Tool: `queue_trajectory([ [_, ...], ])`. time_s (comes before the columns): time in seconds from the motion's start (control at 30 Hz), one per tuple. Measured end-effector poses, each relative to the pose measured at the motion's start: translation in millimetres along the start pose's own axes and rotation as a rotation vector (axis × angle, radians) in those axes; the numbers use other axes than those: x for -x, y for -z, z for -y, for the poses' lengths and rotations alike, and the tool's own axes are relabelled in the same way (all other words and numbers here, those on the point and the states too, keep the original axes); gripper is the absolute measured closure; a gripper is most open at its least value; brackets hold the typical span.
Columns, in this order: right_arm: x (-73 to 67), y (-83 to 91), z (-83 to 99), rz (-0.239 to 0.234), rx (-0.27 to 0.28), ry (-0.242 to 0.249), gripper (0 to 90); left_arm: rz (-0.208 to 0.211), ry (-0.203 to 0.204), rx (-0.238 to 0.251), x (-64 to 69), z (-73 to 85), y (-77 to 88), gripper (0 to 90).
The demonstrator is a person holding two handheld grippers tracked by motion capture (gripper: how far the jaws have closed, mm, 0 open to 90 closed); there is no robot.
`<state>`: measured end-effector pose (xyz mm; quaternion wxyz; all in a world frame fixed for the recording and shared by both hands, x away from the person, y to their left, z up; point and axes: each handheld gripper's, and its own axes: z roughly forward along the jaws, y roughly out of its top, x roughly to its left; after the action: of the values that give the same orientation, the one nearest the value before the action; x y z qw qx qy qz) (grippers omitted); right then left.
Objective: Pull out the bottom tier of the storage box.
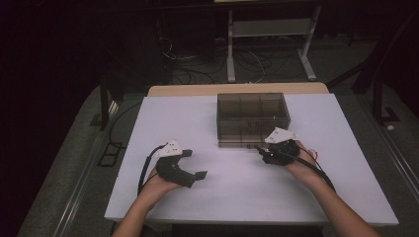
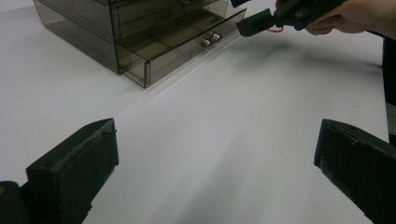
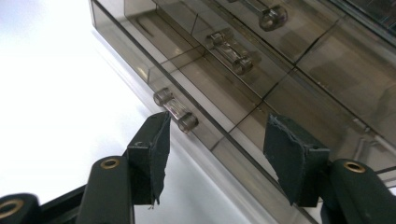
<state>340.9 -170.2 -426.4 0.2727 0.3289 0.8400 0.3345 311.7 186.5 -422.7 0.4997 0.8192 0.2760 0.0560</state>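
Facing the person, drawer box crosswise.

Smoked drawer box blocks the upper centre; its bottom drawer juts forward. Bare white table lies open lower centre.

My white worktop sits in a dim room on grey floor. Beyond its far edge, black cables tangle around a pale metal stand; darkness swallows the walls.
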Motion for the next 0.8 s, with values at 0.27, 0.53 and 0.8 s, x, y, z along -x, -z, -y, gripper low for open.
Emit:
queue_trajectory([
  [0.27, 8.8, -0.5, -0.1, -0.083, -0.002, -0.093, 46.1, 0.0, 0.001, 0.001, 0.1, 0.0, -0.2, 0.0],
  [0.53, 15.3, -0.5, -1.1, -0.145, -0.004, -0.161, 59.1, 0.0, 0.004, 0.001, 0.1, -0.1, -0.1, 0.0],
  [0.8, 20.3, -4.5, -7.9, -0.216, -0.027, -0.205, 82.0, -0.002, 0.001, 0.001, 1.0, -0.4, 0.4, 0.0],
])
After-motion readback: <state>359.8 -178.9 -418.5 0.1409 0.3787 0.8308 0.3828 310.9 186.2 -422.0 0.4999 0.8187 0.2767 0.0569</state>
